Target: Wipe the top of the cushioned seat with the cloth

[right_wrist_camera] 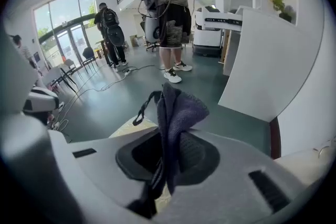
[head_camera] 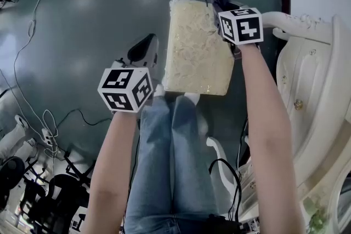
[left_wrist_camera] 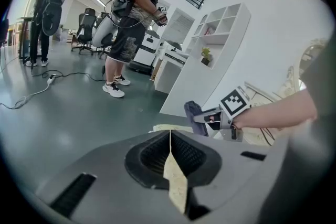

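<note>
Quick read of where things are: the cushioned seat [head_camera: 194, 52] is a cream, lumpy-looking pad out in front of the person's legs, over the dark floor [head_camera: 82, 24] and just left of the white chair frame [head_camera: 307, 63]. I can't tell whether it's resting on the floor or held up off it.

The left gripper [head_camera: 149, 49] has its jaws pinched together on a thin cream edge, which looks like the seat's left side. The right gripper [head_camera: 219, 0] is clamped tight on the dark cloth [right_wrist_camera: 176, 107], which is bunched up with a limp loop sticking out past the jaws, hovering by the pad's far right corner.

Handling-wise, I'd guess the pad is light and squishy – it'll probably flex or slide if it's shoved, so that edge grip is a sensible place to steady it. The cloth looks soft and floppy, so I'd drag the hanging bunch flat across the top with mild pressure – no digging the jaws in.
</note>
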A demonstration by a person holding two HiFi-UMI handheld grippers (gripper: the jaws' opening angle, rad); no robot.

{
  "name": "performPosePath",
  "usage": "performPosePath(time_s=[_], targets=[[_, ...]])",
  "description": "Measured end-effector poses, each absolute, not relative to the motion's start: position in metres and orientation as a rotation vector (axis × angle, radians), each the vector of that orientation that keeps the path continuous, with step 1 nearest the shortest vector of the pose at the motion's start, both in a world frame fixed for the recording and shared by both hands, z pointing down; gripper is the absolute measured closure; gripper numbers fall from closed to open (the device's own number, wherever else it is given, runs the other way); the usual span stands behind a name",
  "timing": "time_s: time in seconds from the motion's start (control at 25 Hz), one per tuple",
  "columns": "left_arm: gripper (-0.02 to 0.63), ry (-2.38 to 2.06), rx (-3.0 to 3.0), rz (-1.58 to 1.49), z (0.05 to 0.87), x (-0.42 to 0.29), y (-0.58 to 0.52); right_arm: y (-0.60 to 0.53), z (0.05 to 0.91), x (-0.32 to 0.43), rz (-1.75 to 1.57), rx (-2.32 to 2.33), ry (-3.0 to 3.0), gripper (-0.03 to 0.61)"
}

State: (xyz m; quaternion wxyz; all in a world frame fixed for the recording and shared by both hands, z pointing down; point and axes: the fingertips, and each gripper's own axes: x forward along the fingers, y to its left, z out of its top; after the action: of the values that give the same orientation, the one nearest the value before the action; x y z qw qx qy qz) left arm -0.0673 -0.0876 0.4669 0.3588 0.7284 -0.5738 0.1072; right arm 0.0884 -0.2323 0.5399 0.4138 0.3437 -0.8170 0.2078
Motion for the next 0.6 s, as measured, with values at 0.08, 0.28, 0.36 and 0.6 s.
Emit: performPosePath(time_s=[0.08,0.28,0.36,0.6], targets=[[0.609,-1.481,1.869,0.275,0.469,-0.069,-0.086,-0.235,0.549,0.087,0.537,0.871,-2.01,0.541],[0.609,-1.491,1.858,0.276,0.473,-0.075,-0.087,-0.238,0.568,0.081,0.593,0.893,-1.944,0.541],[0.609,-1.496,1.853,0.273,0.474,-0.076,-0.089,-0.238,0.575,0.08,0.632,0.901,-1.927,0.541],[0.609,-1.516,1.841,0.263,0.474,-0.083,-0.093,-0.238,0.588,0.072,0.668,0.863,-1.911,0.541]])
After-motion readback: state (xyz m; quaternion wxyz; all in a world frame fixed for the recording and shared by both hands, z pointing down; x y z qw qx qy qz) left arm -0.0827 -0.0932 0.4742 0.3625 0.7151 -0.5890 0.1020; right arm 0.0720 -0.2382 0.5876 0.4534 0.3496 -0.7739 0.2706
